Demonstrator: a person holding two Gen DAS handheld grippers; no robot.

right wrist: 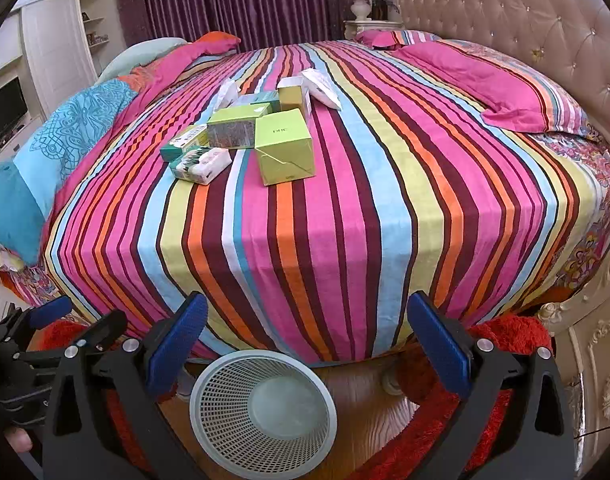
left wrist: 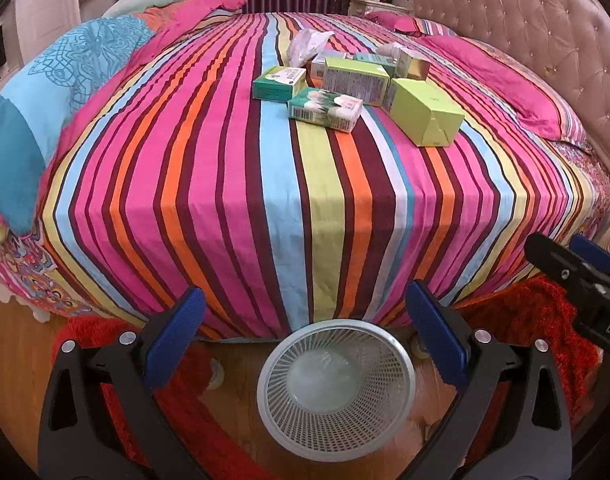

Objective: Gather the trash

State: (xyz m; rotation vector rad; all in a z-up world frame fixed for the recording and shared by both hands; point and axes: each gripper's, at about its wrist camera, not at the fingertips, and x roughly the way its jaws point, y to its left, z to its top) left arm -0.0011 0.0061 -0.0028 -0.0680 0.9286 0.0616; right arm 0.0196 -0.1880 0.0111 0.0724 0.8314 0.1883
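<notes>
Several empty cartons lie in a cluster on the striped bed cover (left wrist: 233,184): a big lime-green box (left wrist: 427,114) (right wrist: 285,152), a flat green-and-white box (left wrist: 325,109) (right wrist: 201,165), a teal box (left wrist: 279,84) (right wrist: 184,142), a long green box (left wrist: 355,80) (right wrist: 237,126). Crumpled white wrappers (left wrist: 307,44) (right wrist: 325,88) lie behind them. A white mesh wastebasket (left wrist: 337,376) (right wrist: 263,412) stands on the floor at the bed's foot. My left gripper (left wrist: 305,332) hangs open above the basket. My right gripper (right wrist: 307,336) is open too, with nothing between its fingers, and shows at the right edge (left wrist: 577,268) of the left wrist view.
Pink pillows (right wrist: 501,88) lie by the tufted headboard (right wrist: 525,20). A blue and pink quilt (left wrist: 65,80) is bunched along the bed's left side. A red shaggy rug (left wrist: 521,320) covers the wooden floor (right wrist: 365,420) around the basket. Purple curtains (right wrist: 233,0) and a nightstand (right wrist: 371,26) stand behind.
</notes>
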